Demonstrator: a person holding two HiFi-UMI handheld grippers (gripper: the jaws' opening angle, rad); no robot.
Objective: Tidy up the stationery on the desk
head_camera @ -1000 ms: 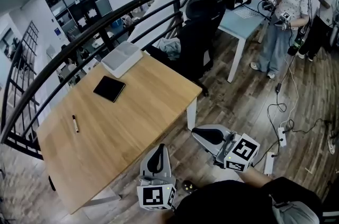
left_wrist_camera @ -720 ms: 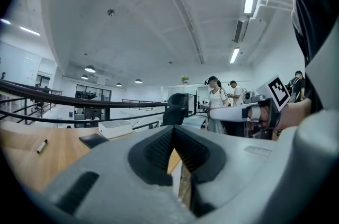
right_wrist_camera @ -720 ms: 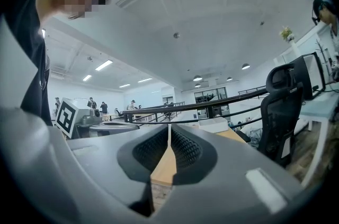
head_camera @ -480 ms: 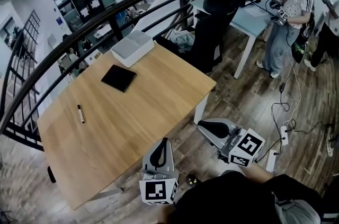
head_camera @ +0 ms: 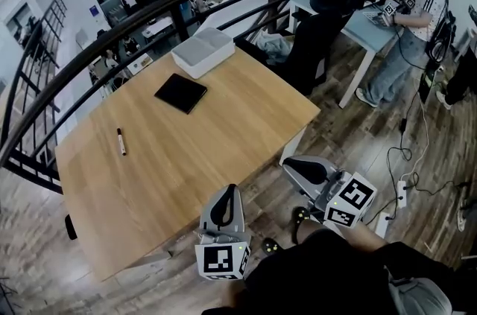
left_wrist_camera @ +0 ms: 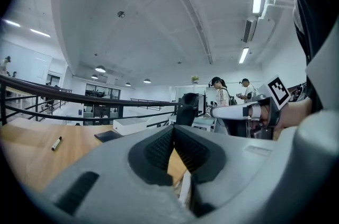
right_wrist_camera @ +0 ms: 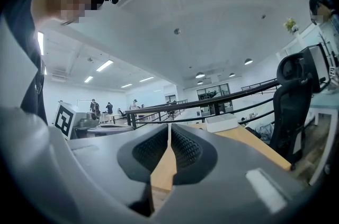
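Observation:
On the wooden desk (head_camera: 201, 157) lie a black marker pen (head_camera: 121, 141) near the left side, a black notebook (head_camera: 180, 92) toward the back, and a white box (head_camera: 203, 51) at the far edge. My left gripper (head_camera: 232, 191) hangs shut and empty just off the desk's near edge, with its marker cube below. My right gripper (head_camera: 288, 164) is shut and empty off the desk's right corner, above the floor. From the left gripper view the pen (left_wrist_camera: 56, 143), notebook (left_wrist_camera: 108, 135) and box (left_wrist_camera: 139, 125) show beyond the shut jaws. The right gripper view shows the desk (right_wrist_camera: 249, 146) and box (right_wrist_camera: 221, 122).
A dark curved railing (head_camera: 149, 16) runs behind the desk. A black office chair (head_camera: 317, 38) stands at the back right, next to a second desk (head_camera: 380, 27) where a person (head_camera: 414, 23) stands. Cables and a power strip (head_camera: 406, 191) lie on the wooden floor at the right.
The view has shifted so the desk and its objects sit further right and lower in the picture. Both grippers stay shut near the desk's near edge.

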